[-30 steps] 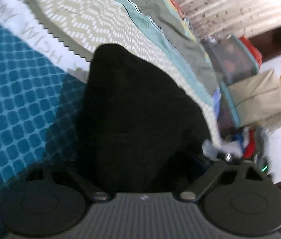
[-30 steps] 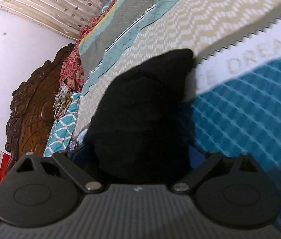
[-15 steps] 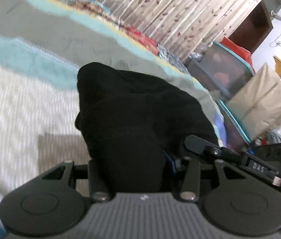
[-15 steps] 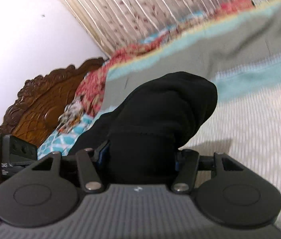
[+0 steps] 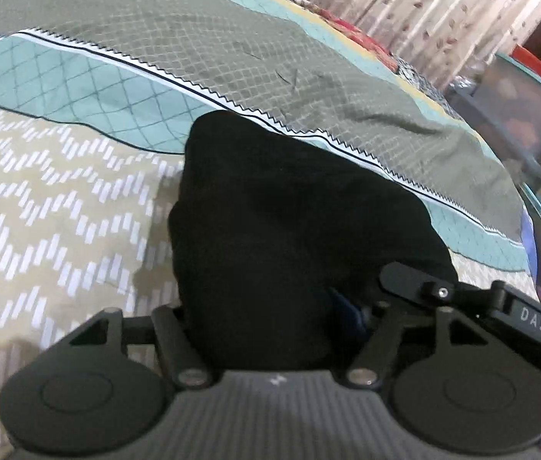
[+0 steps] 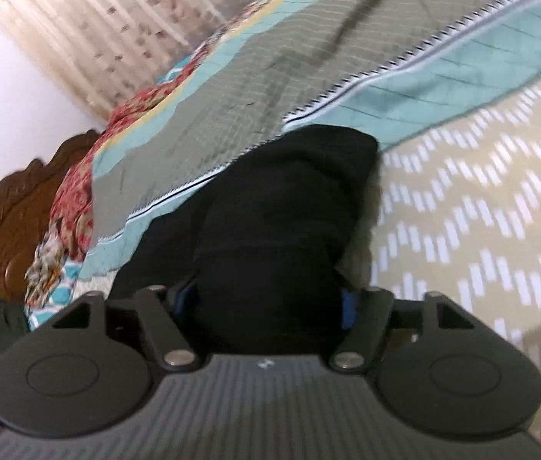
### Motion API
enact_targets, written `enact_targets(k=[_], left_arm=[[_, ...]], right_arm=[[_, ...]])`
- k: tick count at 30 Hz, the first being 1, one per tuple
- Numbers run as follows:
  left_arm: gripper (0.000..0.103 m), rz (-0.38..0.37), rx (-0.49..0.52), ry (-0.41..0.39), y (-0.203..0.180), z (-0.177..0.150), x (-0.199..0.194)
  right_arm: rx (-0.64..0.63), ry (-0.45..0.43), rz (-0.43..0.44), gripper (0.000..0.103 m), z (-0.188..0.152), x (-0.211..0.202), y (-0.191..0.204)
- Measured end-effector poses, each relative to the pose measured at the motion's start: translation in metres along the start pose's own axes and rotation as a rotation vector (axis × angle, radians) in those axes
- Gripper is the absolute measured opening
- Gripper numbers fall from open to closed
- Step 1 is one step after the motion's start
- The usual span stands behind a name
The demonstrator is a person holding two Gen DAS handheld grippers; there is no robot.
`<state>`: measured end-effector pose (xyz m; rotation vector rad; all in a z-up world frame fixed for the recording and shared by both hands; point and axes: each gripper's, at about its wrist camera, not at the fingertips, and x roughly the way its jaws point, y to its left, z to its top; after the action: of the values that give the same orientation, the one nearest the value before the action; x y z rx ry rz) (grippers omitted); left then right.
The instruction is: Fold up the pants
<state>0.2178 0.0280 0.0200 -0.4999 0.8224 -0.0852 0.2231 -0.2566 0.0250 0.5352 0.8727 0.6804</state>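
The black pants (image 5: 289,237) are bunched into a dark mound on the patterned bedspread (image 5: 59,199), and every other place is easiest read from that mound. The left gripper (image 5: 274,318) is clamped on the near edge of the cloth, its fingers buried in the fabric. The right gripper (image 6: 266,306) bites the same garment from its own side, jaws pressed into the folds, with a sliver of blue pad showing beside the cloth.

Under the pants lies the tan zigzag band of the bedspread; just beyond them runs a teal diamond-quilted stripe, then a grey-green one. In the left wrist view, to the right of the mound, the other tool's body shows the white letters "DAS" (image 5: 533,319). Far behind the pants hang leaf-print curtains (image 5: 443,11). In the right wrist view a carved wooden headboard (image 6: 13,222) stands off to the left of the mound.
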Motion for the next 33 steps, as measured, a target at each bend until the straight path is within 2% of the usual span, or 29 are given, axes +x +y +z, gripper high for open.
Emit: enact_targets(k=[1,6,9,11,16,21,28,33], left_arm=[[0.064,0.004,-0.002,-0.004,-0.001,-0.001,-0.006],[0.066,0.06,0.01,-0.049,-0.012,-0.009,-0.05],[0.068,0.093,0.041,-0.054,-0.018,-0.029,-0.078],[0.068,0.131,0.076,-0.038,-0.024,-0.054,-0.097],[0.069,0.206,0.131,0.033,-0.035,-0.119,-0.131],[0.069,0.253,0.137,0.106,-0.046,-0.175,-0.158],[0.072,0.305,0.145,0.142,-0.055,-0.214,-0.191],[0.074,0.324,0.136,0.148,-0.057,-0.233,-0.206]], right_arm=[[-0.006,-0.01,-0.02,0.083,-0.002,-0.004,0.003],[-0.067,-0.076,-0.071,0.086,-0.018,-0.047,0.024],[-0.046,-0.092,-0.1,0.086,-0.035,-0.066,0.026],[-0.035,-0.088,-0.122,0.086,-0.053,-0.078,0.031],[-0.028,-0.039,-0.262,0.087,-0.103,-0.101,0.051],[-0.087,0.028,-0.324,0.087,-0.145,-0.132,0.066],[-0.119,0.073,-0.354,0.087,-0.192,-0.16,0.08],[-0.119,0.099,-0.37,0.091,-0.209,-0.167,0.084]])
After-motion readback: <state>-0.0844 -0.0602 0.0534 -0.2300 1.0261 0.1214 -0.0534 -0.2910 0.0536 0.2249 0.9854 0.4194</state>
